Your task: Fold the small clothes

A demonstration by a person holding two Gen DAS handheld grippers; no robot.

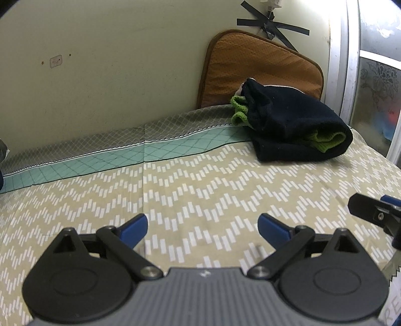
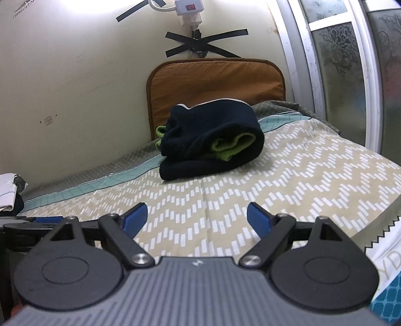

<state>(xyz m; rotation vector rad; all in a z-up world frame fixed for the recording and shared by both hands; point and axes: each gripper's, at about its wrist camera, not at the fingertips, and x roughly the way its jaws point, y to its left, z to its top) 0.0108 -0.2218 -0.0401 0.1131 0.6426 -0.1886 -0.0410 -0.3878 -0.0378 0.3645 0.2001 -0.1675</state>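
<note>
A dark navy garment (image 1: pixel 298 125) with bright green trim lies folded in a bundle on the patterned bed sheet (image 1: pixel 190 185), far ahead and to the right in the left wrist view. The same bundle (image 2: pixel 210 143) sits straight ahead in the right wrist view. My left gripper (image 1: pixel 203 224) hovers over bare sheet, open, with nothing between its blue fingers (image 1: pixel 135 225). My right gripper (image 2: pixel 198 217) is open too, a good way short of the bundle, with nothing between its pads. The right gripper's black finger (image 1: pixel 371 209) shows at the right edge of the left wrist view.
A brown cushion (image 2: pixel 215 82) leans on the wall behind the bundle. A white power strip (image 2: pixel 188 11) and black tape (image 2: pixel 200 42) hang on the wall above. A frosted sliding door (image 2: pixel 338 70) stands at the right. White and dark cloth (image 2: pixel 10 193) lies at the left edge.
</note>
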